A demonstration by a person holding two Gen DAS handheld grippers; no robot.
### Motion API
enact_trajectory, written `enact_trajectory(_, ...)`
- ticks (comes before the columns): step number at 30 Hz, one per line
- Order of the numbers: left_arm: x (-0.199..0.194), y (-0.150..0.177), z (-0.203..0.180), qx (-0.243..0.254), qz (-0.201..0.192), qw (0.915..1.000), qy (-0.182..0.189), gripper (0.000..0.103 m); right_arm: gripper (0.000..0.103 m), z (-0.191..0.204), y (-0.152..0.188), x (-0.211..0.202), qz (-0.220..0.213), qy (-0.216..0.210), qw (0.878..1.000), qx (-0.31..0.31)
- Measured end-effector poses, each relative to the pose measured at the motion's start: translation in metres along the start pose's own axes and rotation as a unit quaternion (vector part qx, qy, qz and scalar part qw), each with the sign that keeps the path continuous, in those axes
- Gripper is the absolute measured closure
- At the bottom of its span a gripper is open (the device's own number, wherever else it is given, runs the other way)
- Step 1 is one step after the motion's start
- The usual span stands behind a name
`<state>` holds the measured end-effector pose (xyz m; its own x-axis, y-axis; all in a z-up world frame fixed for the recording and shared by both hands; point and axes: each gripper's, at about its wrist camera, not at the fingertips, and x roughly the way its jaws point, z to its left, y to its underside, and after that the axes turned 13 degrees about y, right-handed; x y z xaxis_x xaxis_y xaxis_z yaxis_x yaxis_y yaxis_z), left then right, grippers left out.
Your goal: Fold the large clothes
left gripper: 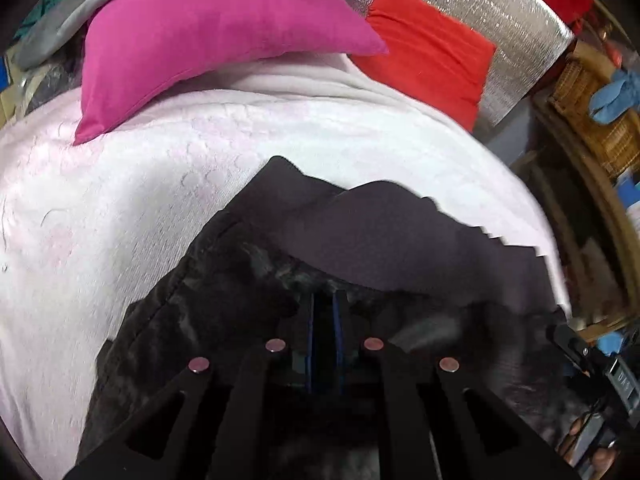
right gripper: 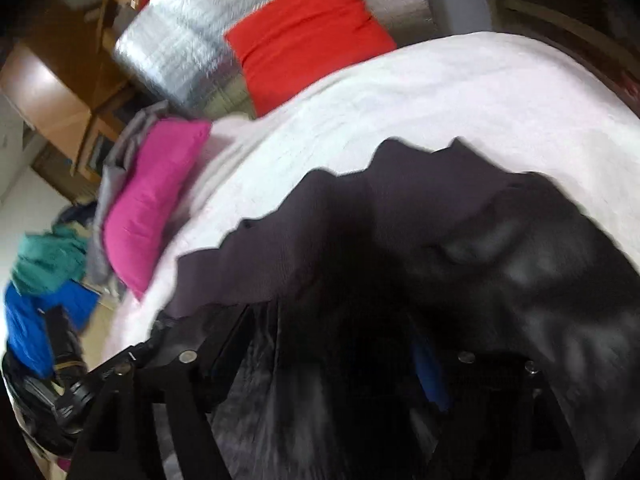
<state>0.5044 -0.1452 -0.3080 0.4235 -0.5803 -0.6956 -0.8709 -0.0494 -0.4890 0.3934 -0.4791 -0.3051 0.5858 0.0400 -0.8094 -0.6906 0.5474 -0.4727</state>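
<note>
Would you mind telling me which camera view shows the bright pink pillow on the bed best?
The left wrist view shows the bright pink pillow best: it lies large and sharp at the top, resting on the pale pink bedspread. The right wrist view shows the same pillow smaller, motion-blurred and tilted at the left edge.

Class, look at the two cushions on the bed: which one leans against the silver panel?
The red cushion leans against the silver panel; the pink cushion lies apart on the white bedspread.
</note>
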Motion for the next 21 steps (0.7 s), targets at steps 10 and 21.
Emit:
enact_trajectory(10, -0.083, 0.022, 0.008, 0.051, -0.039, 0.9957, -0.067, 0.041, 0.025, -0.088, 0.031, -0.099, -0.101, 0.089, 0.99, 0.049)
enact_trajectory(21, -0.065, 0.043, 0.064, -0.015, 0.018, 0.9973, -0.07, 0.067, 0.074, -0.109, 0.064, -0.073, -0.033, 0.177, 0.983, 0.033)
